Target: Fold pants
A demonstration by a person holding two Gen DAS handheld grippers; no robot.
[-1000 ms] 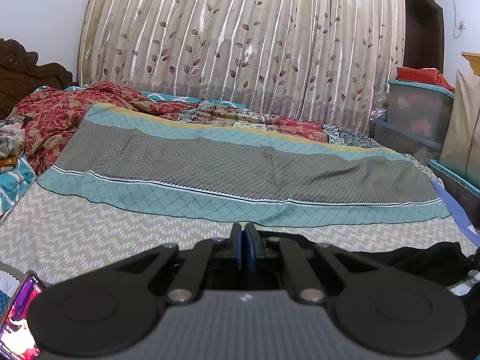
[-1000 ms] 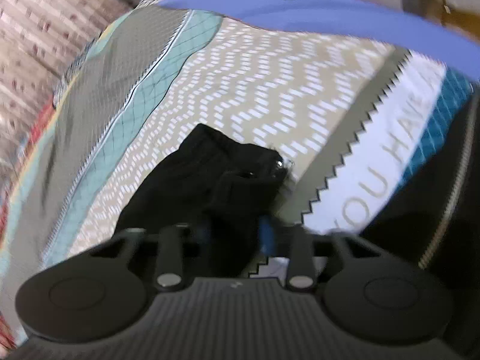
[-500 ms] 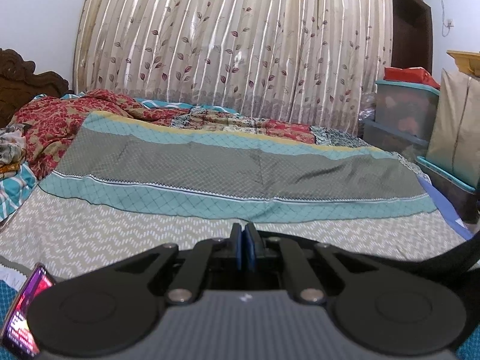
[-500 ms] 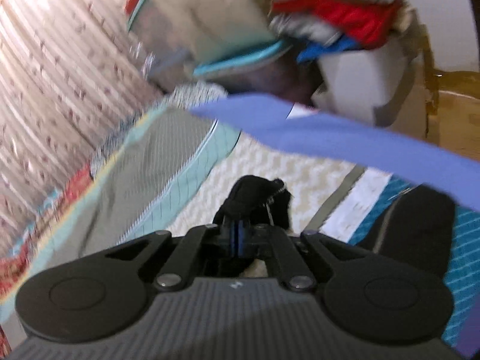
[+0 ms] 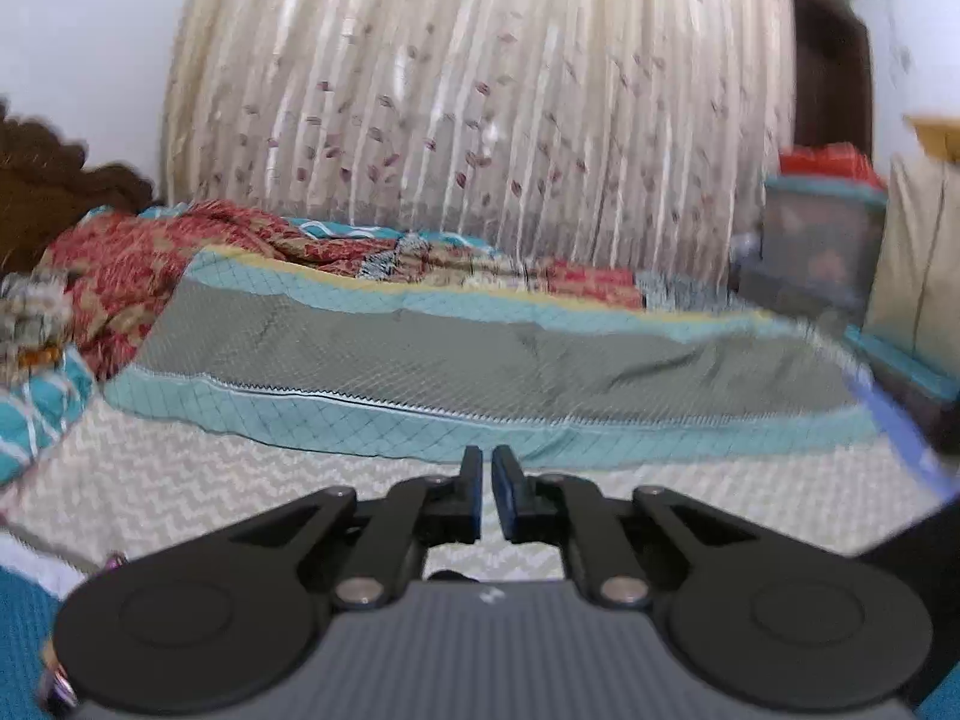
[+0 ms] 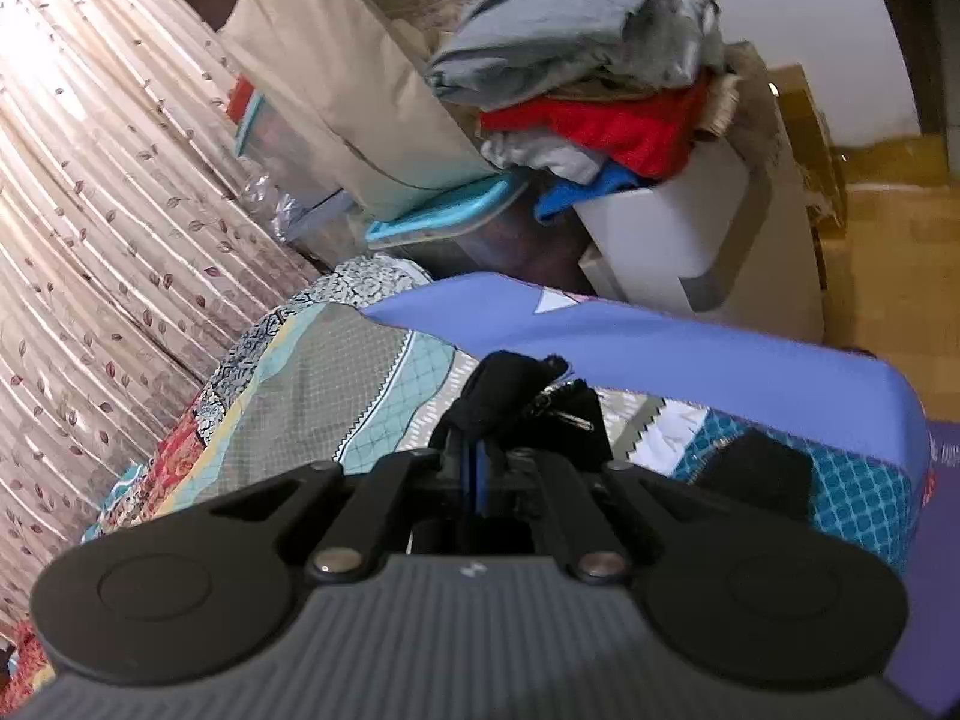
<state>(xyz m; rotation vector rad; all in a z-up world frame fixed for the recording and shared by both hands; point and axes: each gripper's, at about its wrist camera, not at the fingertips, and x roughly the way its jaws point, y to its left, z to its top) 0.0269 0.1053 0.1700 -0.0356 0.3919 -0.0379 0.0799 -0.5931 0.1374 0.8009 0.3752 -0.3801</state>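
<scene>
- The right gripper (image 6: 480, 468) has its fingers (image 6: 463, 468) pressed together on a bunched fold of the black pants (image 6: 510, 396); the cloth bulges just past the tips, with a small metal zip pull showing at its right side.
- More black cloth (image 6: 753, 471) lies to the right of that gripper on the blue patterned part of the bed cover; whether it joins the pinched bunch cannot be told.
- The left gripper (image 5: 487, 495) has its fingers (image 5: 471, 495) parted by only a narrow slit, with nothing between them; it hangs over the pale zigzag band of the bed (image 5: 180, 480).
- Beyond the left gripper the bed cover runs far in flat bands, teal then grey then teal, uncluttered across most of its width.
- A rumpled red floral blanket (image 5: 138, 264) is heaped at the far left of the bed, beside the dark wooden headboard (image 5: 54, 192).
- The bed's right edge shows as a blue border (image 6: 690, 354), just past the held pants.
- Past that edge stand a white bin piled with clothes (image 6: 606, 90), a beige cushion (image 6: 342, 72) and lidded storage boxes (image 5: 822, 240), crowded close to the bed.
- A leaf-patterned curtain (image 5: 480, 108) closes off the far side.
</scene>
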